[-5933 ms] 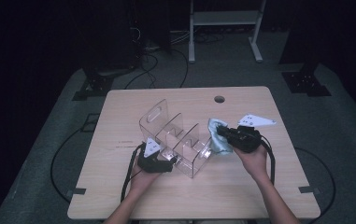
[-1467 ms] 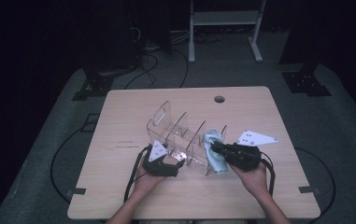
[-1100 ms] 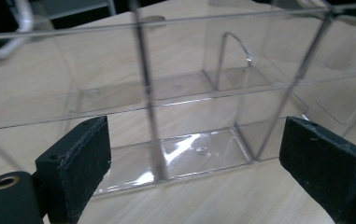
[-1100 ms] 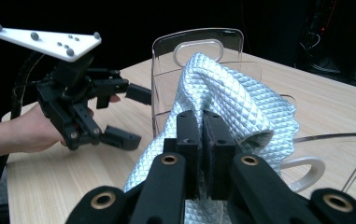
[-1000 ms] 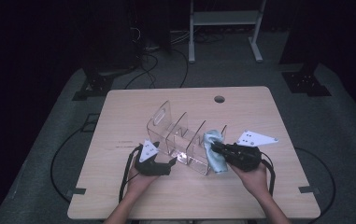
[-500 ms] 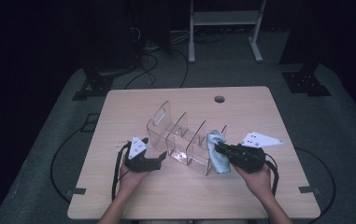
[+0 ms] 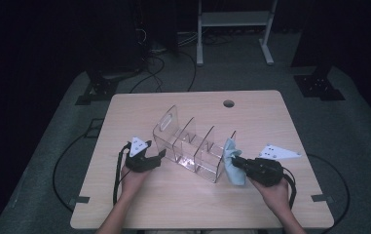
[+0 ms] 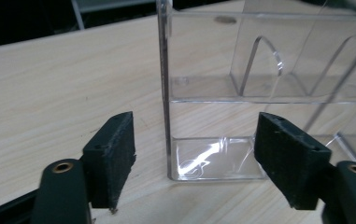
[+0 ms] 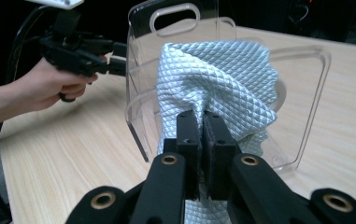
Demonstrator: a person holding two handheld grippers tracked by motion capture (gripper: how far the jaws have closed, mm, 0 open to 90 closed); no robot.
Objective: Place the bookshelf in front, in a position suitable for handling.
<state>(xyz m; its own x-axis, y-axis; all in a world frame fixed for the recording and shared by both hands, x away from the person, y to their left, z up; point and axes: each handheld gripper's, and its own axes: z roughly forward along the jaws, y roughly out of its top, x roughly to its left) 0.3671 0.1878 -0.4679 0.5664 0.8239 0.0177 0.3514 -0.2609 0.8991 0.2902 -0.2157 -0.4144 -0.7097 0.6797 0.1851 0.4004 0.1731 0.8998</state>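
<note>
Right gripper (image 9: 202, 140) clamps the light-blue waffle cloth (image 9: 217, 84) against the clear acrylic organizer's (image 7: 193, 146) end. Left gripper (image 8: 196, 161), jaws just narrowing, unclamped, straddles its corner edge; bare tabletop (image 7: 139, 109) all round.

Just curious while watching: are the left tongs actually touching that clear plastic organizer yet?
Apart. In the left gripper view the left tongs straddle the clear organizer corner wall, with bare table showing between each pad and the plastic. The jaws have just been closing.

Dim room, black surroundings, table (image 7: 251, 204) lit softly from overhead, faint shadows, white glare on the clear organiser (image 8: 213, 158) at 6 o'clock, near tongs slightly soft, high view grainy
</note>
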